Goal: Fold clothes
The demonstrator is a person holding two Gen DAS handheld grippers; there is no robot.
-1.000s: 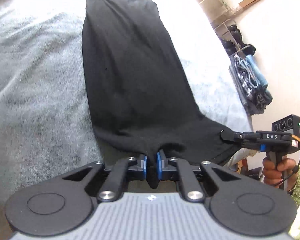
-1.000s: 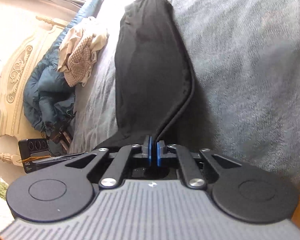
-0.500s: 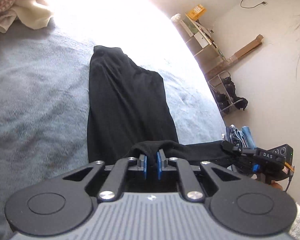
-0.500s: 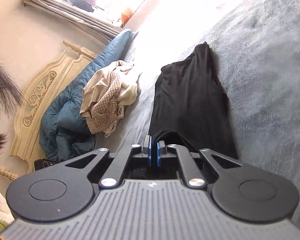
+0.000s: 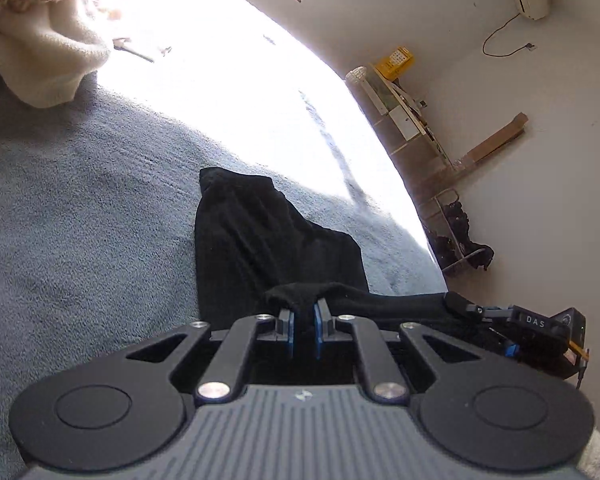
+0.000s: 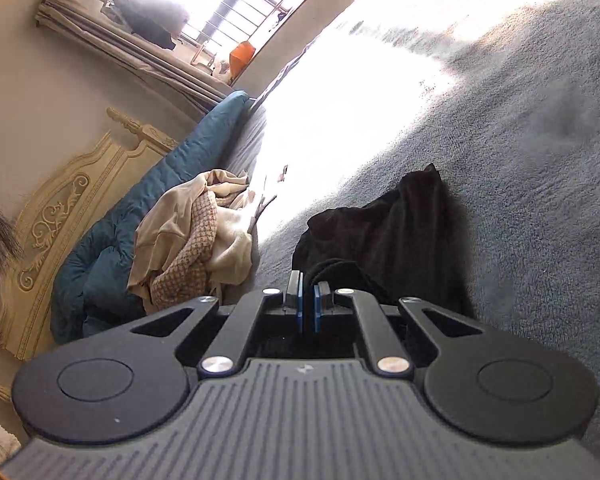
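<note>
- Cream and checked clothes [image 5: 40, 32] lie heaped at the far left of the grey bed cover [image 5: 80, 220]
- left gripper [image 5: 303, 312] pinches a black garment [image 5: 260, 236], whose far part lies on the cover
- right gripper [image 6: 308, 294] pinches the garment's other near corner, edge stretched between them

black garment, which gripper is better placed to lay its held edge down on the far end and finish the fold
Neither clearly: the left gripper and the right gripper are each shut on the black garment, side by side on one raised edge. Probably both lower together.
</note>
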